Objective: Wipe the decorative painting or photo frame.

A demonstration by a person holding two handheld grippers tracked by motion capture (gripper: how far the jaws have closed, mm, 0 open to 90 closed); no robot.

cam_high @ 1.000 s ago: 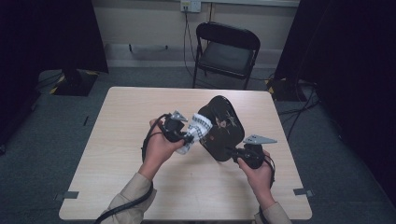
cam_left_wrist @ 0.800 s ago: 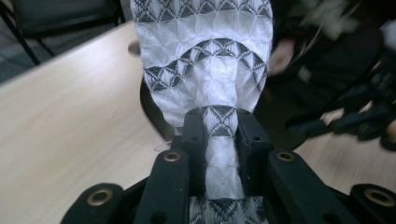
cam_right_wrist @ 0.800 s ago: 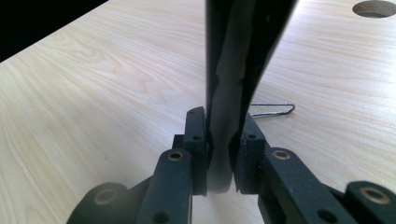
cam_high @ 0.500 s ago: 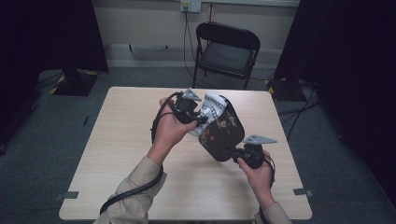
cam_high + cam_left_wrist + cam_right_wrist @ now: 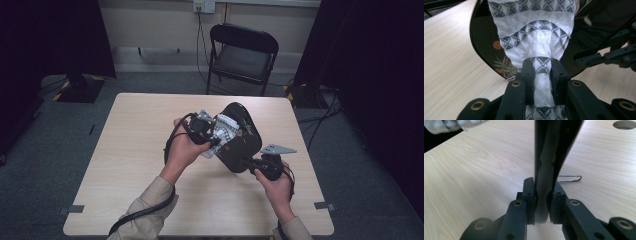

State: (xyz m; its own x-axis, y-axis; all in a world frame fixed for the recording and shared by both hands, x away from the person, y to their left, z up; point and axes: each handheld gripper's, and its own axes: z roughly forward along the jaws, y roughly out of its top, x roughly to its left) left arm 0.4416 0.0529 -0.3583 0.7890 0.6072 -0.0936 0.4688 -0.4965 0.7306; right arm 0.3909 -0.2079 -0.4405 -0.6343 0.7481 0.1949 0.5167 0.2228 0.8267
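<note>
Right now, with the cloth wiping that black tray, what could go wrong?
The right gripper pinches only the black tray's edge while it stands tilted above the table; wiping pressure could twist it loose. The left gripper clamps just a bunched fold of patterned cloth, which might slip out.

The cloth (image 5: 536,37) is cut off at the top and bottom edges of the left gripper view. The plate (image 5: 551,157) is cut off by the top edge of the right gripper view, its rim blurred between the jaws.
</note>
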